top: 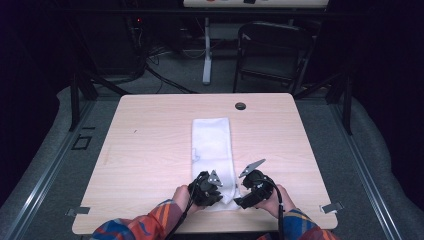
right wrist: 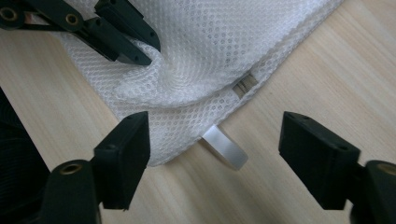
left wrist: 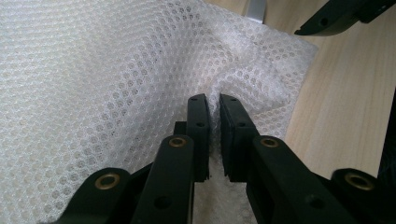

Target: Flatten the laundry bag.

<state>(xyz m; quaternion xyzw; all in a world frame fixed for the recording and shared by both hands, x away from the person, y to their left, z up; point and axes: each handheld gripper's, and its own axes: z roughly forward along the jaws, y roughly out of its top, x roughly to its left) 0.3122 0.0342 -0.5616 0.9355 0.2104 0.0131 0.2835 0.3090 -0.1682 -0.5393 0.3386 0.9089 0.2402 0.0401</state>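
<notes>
A white mesh cloth [top: 212, 145] lies folded into a long strip down the middle of the wooden table [top: 145, 150]. My left gripper [top: 216, 184] is at the strip's near end, shut on a pinched ridge of the cloth [left wrist: 102, 79]; its jaws [left wrist: 214, 99] meet with mesh between them. Beside the cloth's near right corner, my right gripper [top: 241, 195] stands open [right wrist: 217, 126]. Between its jaws lie the cloth's edge [right wrist: 224, 42] and a white hanging loop [right wrist: 224, 149] on the wood. In the right gripper view the left gripper [right wrist: 135, 46] bites the bunched mesh.
A dark round grommet hole [top: 240, 106] sits near the table's far edge. Beyond the table stand a black chair [top: 272, 50] and a white table leg [top: 207, 50]. Metal clips [top: 332, 207] mark the near corners. A small striped label [right wrist: 245, 86] is on the cloth's hem.
</notes>
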